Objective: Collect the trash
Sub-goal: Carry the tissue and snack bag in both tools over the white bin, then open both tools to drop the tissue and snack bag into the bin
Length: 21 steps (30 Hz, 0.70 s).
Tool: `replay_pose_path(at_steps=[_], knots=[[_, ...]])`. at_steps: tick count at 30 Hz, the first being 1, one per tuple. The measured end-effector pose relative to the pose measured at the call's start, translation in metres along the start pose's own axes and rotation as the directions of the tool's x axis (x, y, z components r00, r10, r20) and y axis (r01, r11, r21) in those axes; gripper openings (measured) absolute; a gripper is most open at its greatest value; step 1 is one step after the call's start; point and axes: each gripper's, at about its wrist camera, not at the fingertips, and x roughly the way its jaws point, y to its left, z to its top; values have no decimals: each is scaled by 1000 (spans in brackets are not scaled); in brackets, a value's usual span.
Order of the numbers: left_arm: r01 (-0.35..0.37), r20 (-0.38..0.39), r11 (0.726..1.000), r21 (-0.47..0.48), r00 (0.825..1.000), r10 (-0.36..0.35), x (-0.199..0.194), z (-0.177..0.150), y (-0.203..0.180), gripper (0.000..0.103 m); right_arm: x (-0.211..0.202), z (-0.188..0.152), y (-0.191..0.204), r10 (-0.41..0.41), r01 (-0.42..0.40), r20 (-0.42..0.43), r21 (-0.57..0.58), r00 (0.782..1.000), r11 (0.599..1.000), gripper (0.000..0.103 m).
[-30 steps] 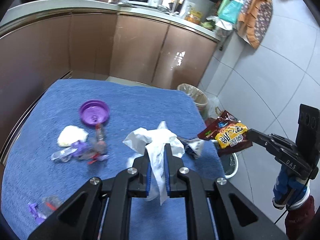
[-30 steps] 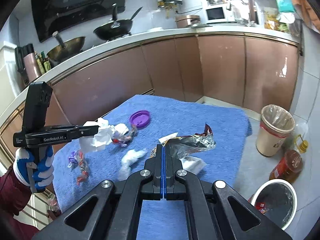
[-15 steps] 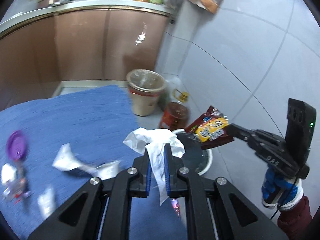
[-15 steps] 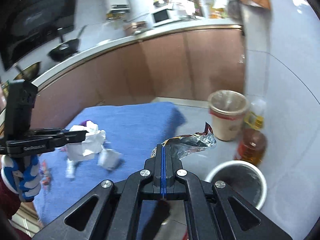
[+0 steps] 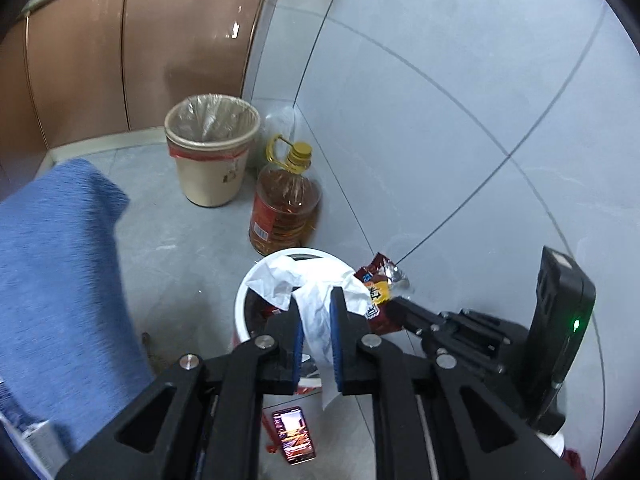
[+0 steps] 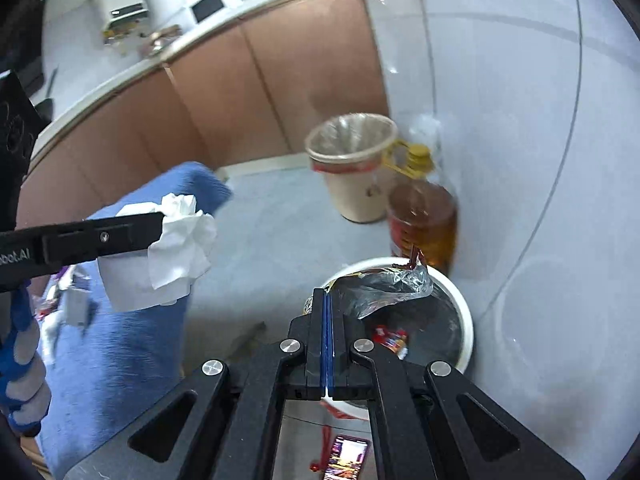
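Walls (image 5: 440,100): large pale grey glossy tiles with thin dark joints; soft glare patches.
Floor (image 5: 192,248): grey tiles, a dark smudge near the cloth's edge.
Cabinets (image 5: 140,48): copper-brown glossy doors with thin gold trim, running along under a pale counter.
Counter (image 6: 208,28): pale edge, cluttered; a white microwave (image 6: 206,6) stands on it, other items too blurred to tell.
Desk cloth (image 5: 52,288): blue, textured, hanging over the edge at left.
Corner: beige lined bin (image 5: 212,152) and oil bottle (image 5: 286,204) just beside each other on the floor by the wall.
Light: even, indoor, cool.
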Motion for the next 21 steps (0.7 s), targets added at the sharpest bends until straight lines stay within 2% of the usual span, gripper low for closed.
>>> replay_pose_path(at_steps=[5, 7, 9, 11, 13, 15, 21], knots=[[7, -25, 999, -44, 1000, -8, 46, 10, -1, 15, 34, 2, -19, -31, 32, -39, 39, 999, 999, 0], [1, -41, 999, -52, 999, -3, 61, 12, -1, 21, 47, 2, -23, -49, 51, -58, 43, 997, 998, 2], [-1, -51, 998, -55, 999, -2, 69, 13, 2, 35, 57, 1, -26, -68, 72, -74, 53, 995, 996, 4], [10, -56, 998, -67, 998, -13, 75, 13, 5, 42, 61, -1, -28, -92, 97, -84, 54, 992, 994, 4], [22, -56, 996, -85, 998, -27, 77, 12, 10, 43, 61, -5, -29, -102, 107, -88, 60, 991, 992, 7], [31, -50, 995, -94, 998, -36, 73, 10, 14, 43, 59, -8, -27, -114, 119, -88, 56, 990, 991, 16], [26, 1, 996, -84, 1000, -26, 39, 0, 15, 43, 41, -11, -15, -112, 115, -51, 54, 992, 992, 27]])
